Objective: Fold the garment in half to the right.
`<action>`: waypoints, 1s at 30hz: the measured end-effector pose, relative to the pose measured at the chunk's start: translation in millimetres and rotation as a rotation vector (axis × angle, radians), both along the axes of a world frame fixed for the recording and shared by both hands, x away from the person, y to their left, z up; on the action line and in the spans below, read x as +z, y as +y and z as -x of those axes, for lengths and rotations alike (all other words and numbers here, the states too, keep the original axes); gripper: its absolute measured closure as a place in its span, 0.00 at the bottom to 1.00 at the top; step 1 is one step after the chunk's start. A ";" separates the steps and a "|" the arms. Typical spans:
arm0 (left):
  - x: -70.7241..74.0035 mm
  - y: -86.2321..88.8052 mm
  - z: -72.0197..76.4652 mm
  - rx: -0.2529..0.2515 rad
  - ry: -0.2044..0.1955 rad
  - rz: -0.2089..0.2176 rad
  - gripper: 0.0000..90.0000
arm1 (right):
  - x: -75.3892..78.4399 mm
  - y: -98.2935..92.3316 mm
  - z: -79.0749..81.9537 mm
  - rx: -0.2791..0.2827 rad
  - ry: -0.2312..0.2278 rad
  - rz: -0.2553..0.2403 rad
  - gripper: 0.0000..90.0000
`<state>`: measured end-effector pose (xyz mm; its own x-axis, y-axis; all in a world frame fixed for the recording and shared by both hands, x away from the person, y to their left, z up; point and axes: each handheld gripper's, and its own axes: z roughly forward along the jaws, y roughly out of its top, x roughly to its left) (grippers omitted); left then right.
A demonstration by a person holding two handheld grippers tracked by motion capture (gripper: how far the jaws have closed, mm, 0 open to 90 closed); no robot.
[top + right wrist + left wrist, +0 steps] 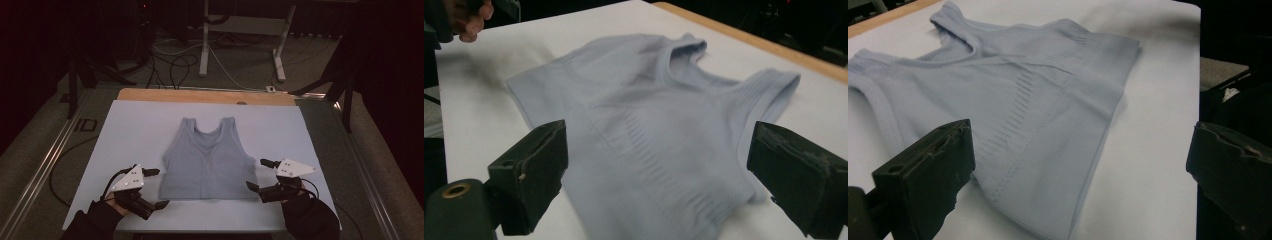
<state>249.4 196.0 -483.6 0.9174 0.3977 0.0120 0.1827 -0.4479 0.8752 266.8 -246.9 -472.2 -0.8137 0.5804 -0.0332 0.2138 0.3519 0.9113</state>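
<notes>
A pale blue, ribbed, sleeveless knit top lay flat on the white-covered bench, straps away from the person. The left claw sat just beside the hem's left corner and the right claw just beside its right corner; both gaped wide, holding nothing. The likely trouble: thin fabric pressed flat on the bench gives little edge to pinch, so a claw could catch one layer only or skid and bunch the hem. Uneven closing of the two claws would skew the top.
</notes>
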 end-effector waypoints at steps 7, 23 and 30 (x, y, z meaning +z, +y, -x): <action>7.9 -2.4 -3.1 -0.013 0.009 -0.016 0.01 | 17.1 11.6 -14.6 0.017 -0.032 0.001 0.11; 23.0 -12.1 -8.2 0.061 0.024 -0.035 0.01 | 45.9 56.9 -53.3 0.086 -0.067 0.006 0.11; 25.2 -15.9 -7.7 0.136 0.009 -0.048 0.01 | 53.2 72.9 -69.8 0.097 -0.069 0.009 0.11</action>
<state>257.1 180.0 -458.4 0.8554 0.5173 0.0262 0.2519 -0.4596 0.8516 336.6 -174.0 -419.0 -0.8615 0.4985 -0.0965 0.1148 0.3762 0.9194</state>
